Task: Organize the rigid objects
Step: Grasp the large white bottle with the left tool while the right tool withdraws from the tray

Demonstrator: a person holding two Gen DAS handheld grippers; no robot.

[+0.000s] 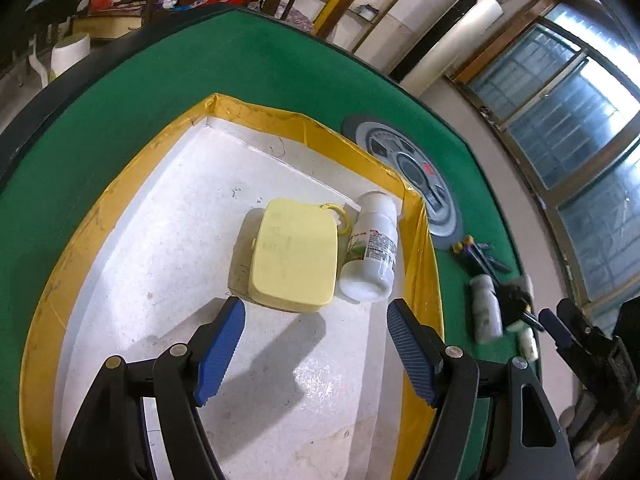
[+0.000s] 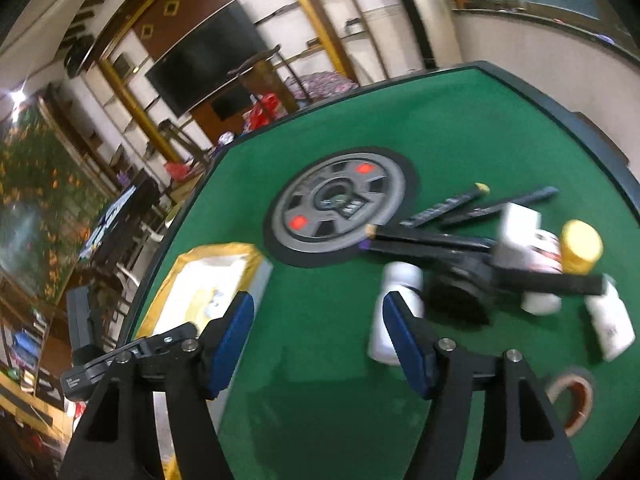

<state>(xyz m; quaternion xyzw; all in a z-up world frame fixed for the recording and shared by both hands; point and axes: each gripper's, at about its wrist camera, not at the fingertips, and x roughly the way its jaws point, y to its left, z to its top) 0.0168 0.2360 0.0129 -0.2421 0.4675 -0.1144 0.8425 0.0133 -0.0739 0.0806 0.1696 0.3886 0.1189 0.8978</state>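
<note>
Green felt covers the round bench (image 1: 120,120), pretty fuzzy-looking, with a dark rim around the edge and a grey disc (image 2: 340,204) with red squares set in its middle. On it sits a shallow white tray (image 1: 160,240), a boxy thing with its walls wrapped in glossy yellow tape. Inside the tray, toward the far right corner, there's a pale yellow plastic case (image 1: 294,254), flat with rounded corners and a little ring loop at one end, and touching its right side a white plastic bottle (image 1: 372,252) lying on its side with a printed label. The left tool (image 1: 316,336) hangs over the tray just short of those two, its ribbed blue pads spread wide and nothing between them. The right tool (image 2: 318,332) is over bare felt, also spread apart and empty, with the tray off to its left. Beyond it on the right is the leftover pile, blurry: a white bottle (image 2: 394,312) lying down just past the right pad, a couple more white bottles (image 2: 610,328), one jar with a yellow cap (image 2: 580,246), several long dark pens (image 2: 444,208), some black clip-like thing (image 2: 464,284), and a roll of brownish tape (image 2: 572,396) near the edge.
</note>
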